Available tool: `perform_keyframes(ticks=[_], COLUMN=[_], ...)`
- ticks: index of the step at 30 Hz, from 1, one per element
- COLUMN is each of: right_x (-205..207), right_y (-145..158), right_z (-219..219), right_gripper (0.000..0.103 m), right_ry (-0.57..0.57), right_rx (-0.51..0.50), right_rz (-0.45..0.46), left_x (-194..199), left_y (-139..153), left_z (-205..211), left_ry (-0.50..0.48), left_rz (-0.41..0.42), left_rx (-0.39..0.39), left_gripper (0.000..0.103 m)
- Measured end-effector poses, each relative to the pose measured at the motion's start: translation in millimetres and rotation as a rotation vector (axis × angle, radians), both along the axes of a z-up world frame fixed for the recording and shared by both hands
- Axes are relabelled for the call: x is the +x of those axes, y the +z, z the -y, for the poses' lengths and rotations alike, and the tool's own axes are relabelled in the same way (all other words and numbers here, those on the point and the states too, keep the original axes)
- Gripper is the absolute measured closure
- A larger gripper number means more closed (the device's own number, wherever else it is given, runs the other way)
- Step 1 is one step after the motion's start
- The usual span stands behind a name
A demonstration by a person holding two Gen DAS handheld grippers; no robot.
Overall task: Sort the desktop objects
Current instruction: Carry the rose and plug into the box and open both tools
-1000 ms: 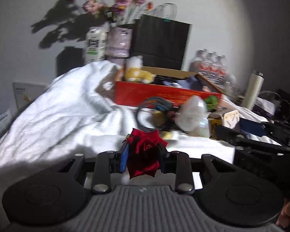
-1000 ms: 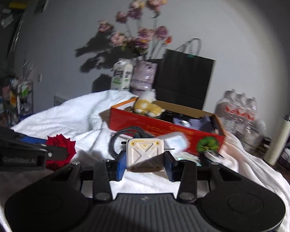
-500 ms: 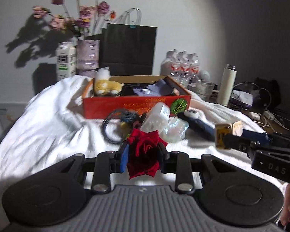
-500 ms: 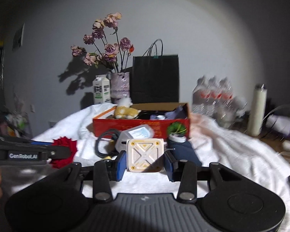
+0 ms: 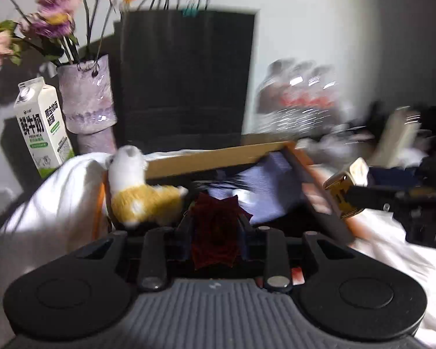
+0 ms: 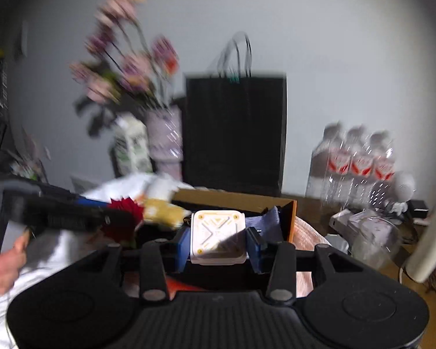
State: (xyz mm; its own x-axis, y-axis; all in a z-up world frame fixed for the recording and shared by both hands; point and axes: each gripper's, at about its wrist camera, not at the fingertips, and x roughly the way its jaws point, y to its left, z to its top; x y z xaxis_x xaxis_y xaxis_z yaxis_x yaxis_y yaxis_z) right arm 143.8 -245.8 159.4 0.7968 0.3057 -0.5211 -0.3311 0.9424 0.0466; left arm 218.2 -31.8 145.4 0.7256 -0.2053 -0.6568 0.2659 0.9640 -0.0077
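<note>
Rose (image 5: pixel 215 226) pinched in left gripper (image 5: pixel 215 232), poised over box (image 5: pixel 218 157) interior. White cube (image 6: pixel 217 237) clamped in right gripper (image 6: pixel 218 242), likewise above box, near its right wall.

Risks, judged: rose soft, may cling to a pad on release; cube may clip right wall and tip out. Grippers close together; collision possible if both descend.

Room: plush (image 5: pixel 142 195) fills left end, cloth (image 5: pixel 273 186) the right; centre fairly free. Bag (image 5: pixel 186 81) close behind. Frames blurred.
</note>
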Motion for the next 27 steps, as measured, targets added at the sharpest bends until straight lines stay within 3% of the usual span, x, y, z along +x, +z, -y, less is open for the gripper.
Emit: perform_keyframes(ticks=[2,6,11,13,15,18,20,22,23,25,27], right_x=[59.7,150.4,208.2,219.0,221.9,224.0,222.9,220.5,218.6,210.4,199.3], right_y=[-9.2,-37.6,-76.6,-88.9,-95.6,-94.6,-88.5,-79.0,-72.8,-55.7,-37.2], right_z=[-7.8,-30.0,-52.2,-55.5,-58.0,-52.8,-47.4,-42.4,-40.0,-35.1,-29.1], right_gripper=[0.063,0.063,0.063,0.063,0.063,0.062,0.061,0.047,0.047,0.047,0.047], right_ry=[-0.023,-0.089,-0.140,-0.142,-0.141,-0.141,-0.134,-0.132,-0.138,-0.151,-0.156], right_rx=[-0.033,-0.157,-0.285,-0.298,-0.309,-0.280,-0.245,-0.227,-0.220,-0.199,-0.162], right_rz=[-0.111,-0.283,-0.414,-0.440,-0.435,-0.435,-0.445,-0.439,-0.419,-0.385,-0.360], left_x=[40.5,101.3,136.5,143.3,147.5,148.7,146.9,141.7,136.9,123.0,108.4], left_y=[-19.0,-54.5,-79.1,-86.2,-92.6,-89.7,-79.2,-63.7,-54.6,-34.0,-14.7], left_z=[12.7,20.5,29.5,35.1,36.2,31.4,26.2,21.5,20.1,16.5,7.5], left_ry=[-0.005,0.020,0.018,0.022,0.031,0.027,0.024,0.006,-0.002,0.000,0.014], left_rz=[-0.035,-0.128,-0.141,-0.157,-0.157,-0.163,-0.176,-0.170,-0.156,-0.103,-0.076], left_rx=[0.059,0.064,0.078,0.092,0.096,0.061,0.038,0.013,0.017,0.052,0.057], left_gripper=[0.072,0.072,0.070,0.069,0.060,0.056,0.055,0.051,0.039,0.026,0.026])
